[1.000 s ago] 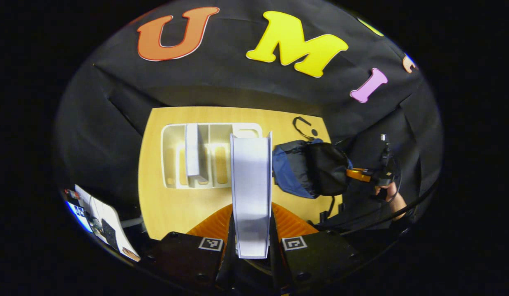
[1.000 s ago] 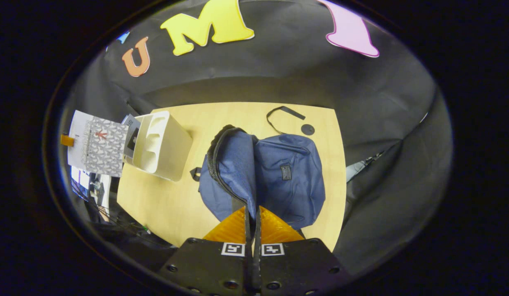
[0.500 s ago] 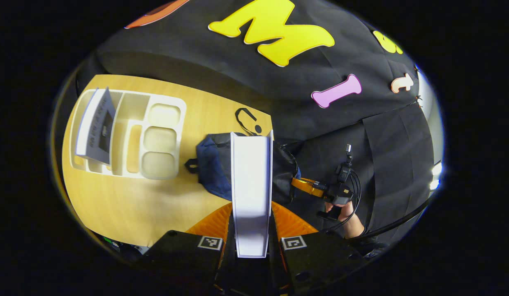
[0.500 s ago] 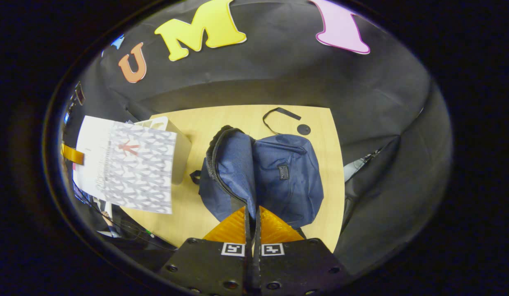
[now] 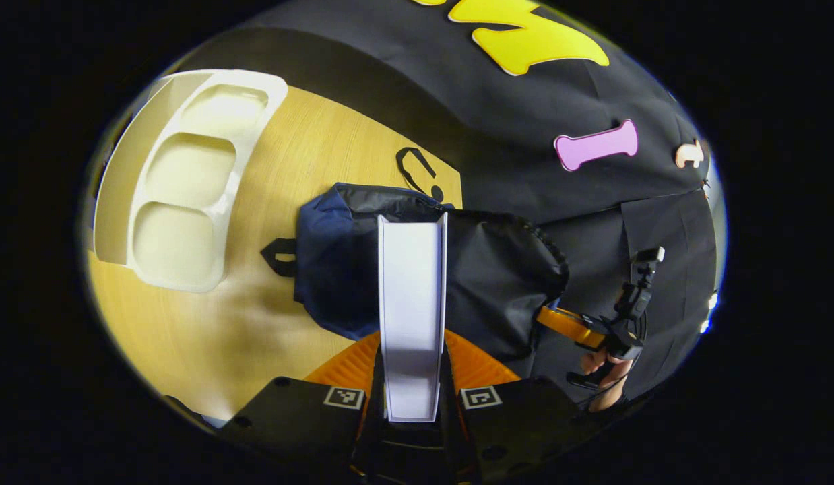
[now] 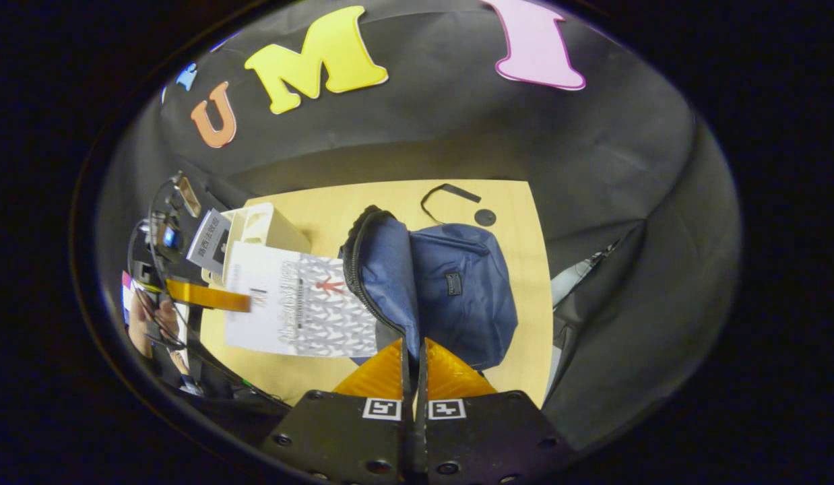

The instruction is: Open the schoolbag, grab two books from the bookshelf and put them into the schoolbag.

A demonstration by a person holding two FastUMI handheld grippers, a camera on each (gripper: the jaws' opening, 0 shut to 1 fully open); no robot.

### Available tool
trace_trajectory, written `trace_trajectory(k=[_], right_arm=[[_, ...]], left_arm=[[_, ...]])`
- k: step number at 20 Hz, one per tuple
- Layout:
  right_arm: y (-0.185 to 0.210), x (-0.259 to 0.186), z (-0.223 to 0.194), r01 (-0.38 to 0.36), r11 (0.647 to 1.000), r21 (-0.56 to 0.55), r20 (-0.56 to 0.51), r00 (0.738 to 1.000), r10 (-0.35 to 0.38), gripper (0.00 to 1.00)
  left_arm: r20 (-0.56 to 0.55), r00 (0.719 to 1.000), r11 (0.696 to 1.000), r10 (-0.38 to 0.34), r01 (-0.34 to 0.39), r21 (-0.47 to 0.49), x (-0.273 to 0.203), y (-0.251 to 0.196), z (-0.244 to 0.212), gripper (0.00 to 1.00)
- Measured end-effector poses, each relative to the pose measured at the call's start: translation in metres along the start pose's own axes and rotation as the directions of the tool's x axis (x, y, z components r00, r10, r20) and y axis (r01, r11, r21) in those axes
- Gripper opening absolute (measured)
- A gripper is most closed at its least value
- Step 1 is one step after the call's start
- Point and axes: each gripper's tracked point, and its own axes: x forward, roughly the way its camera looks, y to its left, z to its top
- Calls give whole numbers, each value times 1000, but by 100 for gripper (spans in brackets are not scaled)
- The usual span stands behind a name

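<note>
Print on the book (image 6: 302, 310) is too small to read.

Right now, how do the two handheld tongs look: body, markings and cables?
Each set of tongs has a black, boxy body with small screws and two square black-and-white tags near the fingers: left tongs, right tongs. Seen from afar, black cables loop behind the left one, and the right one carries a black upright mount. A bare hand grips it.

A light wooden desk (image 6: 323, 209) carries a white bookshelf (image 5: 188, 182) toward its left side, a blue schoolbag (image 6: 451, 289) beside it, and near the far edge a thin black strap (image 6: 451, 192) and a small black disc (image 6: 485, 217).
</note>
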Motion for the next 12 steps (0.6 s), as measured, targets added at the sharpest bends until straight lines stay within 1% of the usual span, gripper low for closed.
trace_trajectory(k=[1, 2, 4, 5, 6, 9, 12], right_arm=[[0, -2, -1, 1, 1000, -5, -1, 1000, -1, 0], [0, -3, 0, 0, 1000, -9, -2, 1000, 0, 3], [0, -5, 2, -1, 1000, -16, 0, 1000, 1, 3], [-1, -5, 2, 1, 1000, -21, 1, 1000, -1, 3], [-3, -4, 2, 3, 1000, -23, -1, 1000, -3, 0], [-4, -3, 0, 1, 1000, -24, -12, 1000, -1, 0], [-9, 0, 7, 7, 1000, -22, -8, 1000, -7, 0]], left_arm=[[6, 1000, 1000, -7, 7, -12, 14, 2, 2, 38], [9, 1000, 1000, -10, 11, -20, 26, 4, 5, 38], [12, 1000, 1000, -18, 19, -19, 50, 8, 5, 38], [10, 999, 999, -30, 30, -23, 59, 7, 6, 38], [6, 999, 999, -46, 46, -25, 68, 6, 5, 37], [-9, 996, 995, -88, 88, -37, 95, 3, 4, 37], [-22, 991, 990, -134, 133, -41, 119, 1, 4, 37]])
